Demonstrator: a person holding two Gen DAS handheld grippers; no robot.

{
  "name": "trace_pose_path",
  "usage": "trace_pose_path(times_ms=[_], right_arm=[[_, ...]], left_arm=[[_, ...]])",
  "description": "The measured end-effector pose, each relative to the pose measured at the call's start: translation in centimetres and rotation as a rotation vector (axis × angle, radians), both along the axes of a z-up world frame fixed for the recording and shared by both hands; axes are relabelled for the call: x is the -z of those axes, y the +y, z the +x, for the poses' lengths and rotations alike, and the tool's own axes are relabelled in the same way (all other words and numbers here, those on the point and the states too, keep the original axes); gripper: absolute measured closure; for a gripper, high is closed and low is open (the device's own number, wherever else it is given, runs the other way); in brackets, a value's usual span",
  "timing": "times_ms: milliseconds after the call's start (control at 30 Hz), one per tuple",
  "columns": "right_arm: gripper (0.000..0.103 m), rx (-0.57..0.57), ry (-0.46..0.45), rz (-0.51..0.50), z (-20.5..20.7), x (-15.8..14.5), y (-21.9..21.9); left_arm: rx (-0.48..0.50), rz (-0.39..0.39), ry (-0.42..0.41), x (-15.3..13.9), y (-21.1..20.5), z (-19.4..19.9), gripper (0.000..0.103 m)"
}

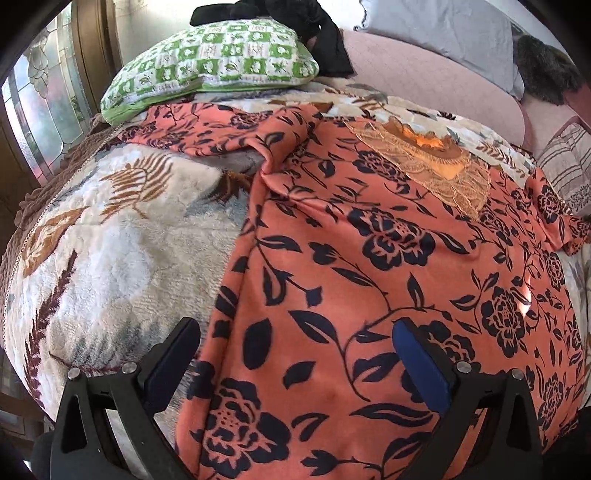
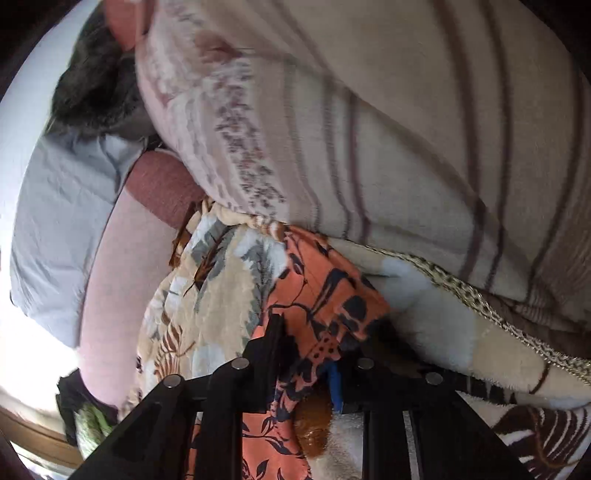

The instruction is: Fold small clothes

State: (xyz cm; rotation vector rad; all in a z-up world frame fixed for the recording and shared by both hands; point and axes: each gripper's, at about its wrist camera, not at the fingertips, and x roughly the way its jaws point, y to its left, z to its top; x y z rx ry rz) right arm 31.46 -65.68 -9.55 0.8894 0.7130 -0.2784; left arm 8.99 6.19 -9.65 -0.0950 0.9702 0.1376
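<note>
An orange garment with a dark floral print (image 1: 369,266) lies spread on a fluffy leaf-patterned blanket (image 1: 110,240). It has a lace neck panel (image 1: 436,166) at the far side and one sleeve (image 1: 221,129) stretched to the left. My left gripper (image 1: 295,350) is open and empty, hovering over the garment's near left edge. In the right wrist view, my right gripper (image 2: 314,339) is shut on a bunched part of the same garment (image 2: 325,288), close to a striped pillow (image 2: 406,129).
A green-and-white checked pillow (image 1: 210,70) lies at the far left with black clothing (image 1: 295,18) behind it. A pink bolster (image 1: 424,74) and a grey pillow (image 1: 443,33) lie at the back. A window (image 1: 37,92) is at the left.
</note>
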Motion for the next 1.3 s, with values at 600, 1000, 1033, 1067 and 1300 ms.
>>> trace_pose_path(times_ms=[600, 1000, 1033, 1067, 1300], right_arm=[[0.096, -0.768, -0.371, -0.077, -1.0, -14.7, 49.0], [0.000, -0.874, -0.013, 0.068, -2.6, 0.6, 49.1], [0.000, -0.850, -0.044, 0.082, -2.3, -0.8, 46.9], [0.000, -0.822, -0.070, 0.105, -1.9, -1.5, 45.0], [0.002, -0.583, -0.021, 0.327, -1.0, 4.6, 34.5]], left_arm=[[-0.164, -0.169, -0.141, -0.9, 9.5, -3.8, 0.000], [-0.141, -0.187, -0.140, -0.8, 9.3, -3.8, 0.000], [-0.134, -0.174, -0.140, -0.8, 9.0, -3.7, 0.000], [-0.130, -0.163, -0.140, -0.9, 8.8, -3.6, 0.000], [-0.119, -0.276, -0.159, -2.8, 10.6, -2.1, 0.000]])
